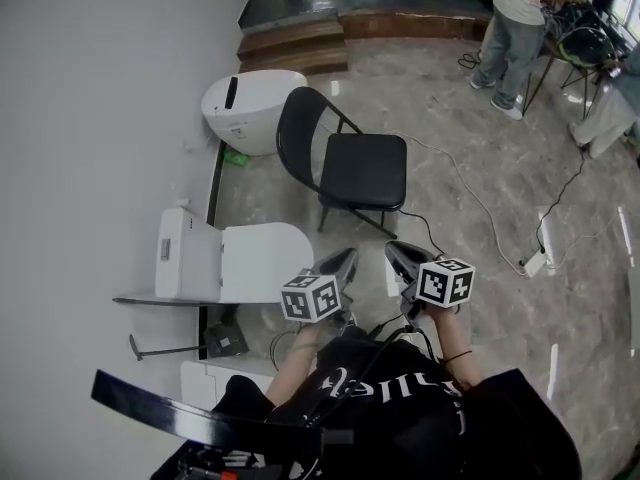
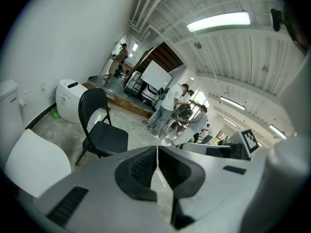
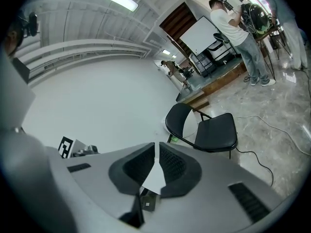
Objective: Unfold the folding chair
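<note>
Black folding chair [image 1: 355,163] standing open on marble floor [image 1: 470,288] near white wall [image 1: 100,118], left gripper [image 1: 347,258] and right gripper [image 1: 395,250] side by side short of it, both sets of fingers [image 2: 138,169] closed, empty

Folding chair [image 1: 350,163] on the floor [image 1: 470,288], straight ahead of left gripper [image 1: 347,258] and right gripper [image 1: 395,251], side by side. Left of chair, along the wall [image 1: 100,88]: far toilet [image 1: 250,108] just beside its back, near toilet [image 1: 240,263] closer in. Steps [image 1: 295,46] behind; person [image 1: 515,18] standing at far right.
</note>
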### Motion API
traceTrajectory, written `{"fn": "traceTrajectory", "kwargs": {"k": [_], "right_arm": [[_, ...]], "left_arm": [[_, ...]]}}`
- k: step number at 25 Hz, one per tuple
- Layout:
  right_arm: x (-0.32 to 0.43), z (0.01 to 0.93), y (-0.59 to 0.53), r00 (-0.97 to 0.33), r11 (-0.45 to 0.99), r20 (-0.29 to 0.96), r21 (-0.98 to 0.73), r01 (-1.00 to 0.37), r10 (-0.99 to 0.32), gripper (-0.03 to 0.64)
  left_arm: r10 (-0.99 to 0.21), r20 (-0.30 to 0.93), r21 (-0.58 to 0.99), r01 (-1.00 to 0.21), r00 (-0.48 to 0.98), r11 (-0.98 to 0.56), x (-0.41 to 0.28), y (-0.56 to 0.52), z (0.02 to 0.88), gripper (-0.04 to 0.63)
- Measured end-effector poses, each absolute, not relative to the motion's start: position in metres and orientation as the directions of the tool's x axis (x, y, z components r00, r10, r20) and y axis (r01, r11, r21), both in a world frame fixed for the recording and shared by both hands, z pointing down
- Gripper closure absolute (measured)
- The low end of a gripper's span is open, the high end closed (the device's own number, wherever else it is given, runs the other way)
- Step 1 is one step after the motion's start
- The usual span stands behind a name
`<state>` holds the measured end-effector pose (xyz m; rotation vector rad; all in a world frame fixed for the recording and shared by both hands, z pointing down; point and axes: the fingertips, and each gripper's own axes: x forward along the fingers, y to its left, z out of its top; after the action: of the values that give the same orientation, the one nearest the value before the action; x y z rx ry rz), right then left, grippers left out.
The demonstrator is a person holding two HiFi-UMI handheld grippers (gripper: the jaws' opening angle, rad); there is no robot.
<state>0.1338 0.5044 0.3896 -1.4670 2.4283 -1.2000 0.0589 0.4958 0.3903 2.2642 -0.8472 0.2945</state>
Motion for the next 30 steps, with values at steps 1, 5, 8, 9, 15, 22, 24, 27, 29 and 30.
{"fn": "traceTrajectory", "kwargs": {"k": [1,5,8,9,15,22,24,27,29,30], "right_arm": [[0.134,0.39,0.505,-0.55,0.251,0.322,-0.64,-0.726,-0.771,0.577],[0.132,0.389,0.505,-0.567,0.279,0.315,-0.631,-0.724,-0.761,0.581],[0.133,0.389,0.508,-0.573,0.293,0.315,-0.62,-0.728,-0.757,0.584],[0.133,0.389,0.508,-0.574,0.296,0.316,-0.617,-0.729,-0.755,0.584],[0.131,0.392,0.511,-0.57,0.297,0.326,-0.605,-0.739,-0.754,0.586],[0.128,0.393,0.511,-0.558,0.291,0.341,-0.589,-0.754,-0.756,0.589],[0.128,0.394,0.512,-0.556,0.288,0.345,-0.588,-0.756,-0.756,0.588],[0.125,0.393,0.513,-0.552,0.284,0.349,-0.586,-0.759,-0.757,0.589],[0.122,0.393,0.511,-0.549,0.279,0.353,-0.585,-0.762,-0.758,0.589],[0.121,0.393,0.511,-0.546,0.276,0.357,-0.583,-0.764,-0.758,0.589]], "left_arm": [[-0.497,0.425,0.522,-0.654,0.756,-0.548,0.059,0.497,0.39,0.583],[-0.515,0.427,0.5,-0.669,0.743,-0.55,0.061,0.499,0.387,0.583],[-0.513,0.436,0.49,-0.673,0.739,-0.554,0.063,0.505,0.389,0.583],[-0.512,0.44,0.486,-0.675,0.738,-0.555,0.063,0.507,0.39,0.583],[-0.507,0.461,0.479,-0.686,0.728,-0.548,0.057,0.511,0.398,0.583],[-0.512,0.46,0.481,-0.688,0.725,-0.543,0.049,0.508,0.399,0.583],[-0.51,0.463,0.482,-0.689,0.725,-0.541,0.047,0.509,0.401,0.583],[-0.51,0.468,0.486,-0.692,0.722,-0.534,0.042,0.508,0.403,0.583],[-0.51,0.468,0.491,-0.692,0.722,-0.529,0.037,0.507,0.403,0.583],[-0.509,0.468,0.494,-0.692,0.722,-0.527,0.035,0.507,0.404,0.583]]}}
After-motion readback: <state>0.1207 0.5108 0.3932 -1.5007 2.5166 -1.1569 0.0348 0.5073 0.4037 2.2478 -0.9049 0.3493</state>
